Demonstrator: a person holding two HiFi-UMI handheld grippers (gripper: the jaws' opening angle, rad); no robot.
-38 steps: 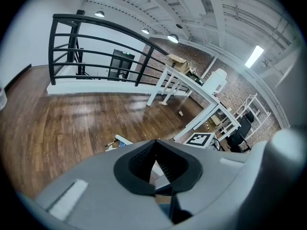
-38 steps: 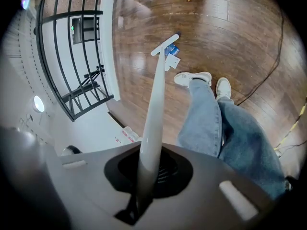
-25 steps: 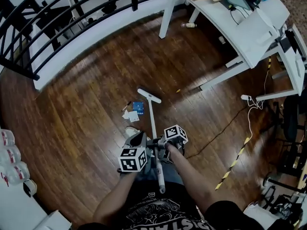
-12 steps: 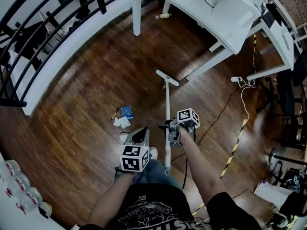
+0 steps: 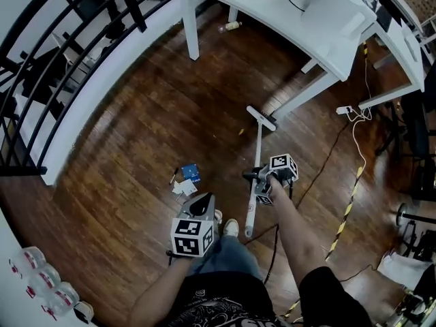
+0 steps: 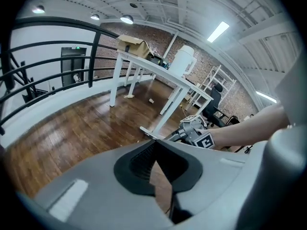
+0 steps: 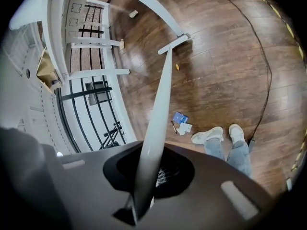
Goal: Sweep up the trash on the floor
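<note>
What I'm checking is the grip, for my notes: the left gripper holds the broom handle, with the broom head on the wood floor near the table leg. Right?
Wrong gripper. The right gripper view shows the right gripper shut on the broom handle; the left gripper holds nothing. The rest stands: head on the wood floor near the table leg.

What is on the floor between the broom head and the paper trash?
A small yellowish scrap, close to the broom head; otherwise bare wood floor up to the paper trash. The head view shows it.
</note>
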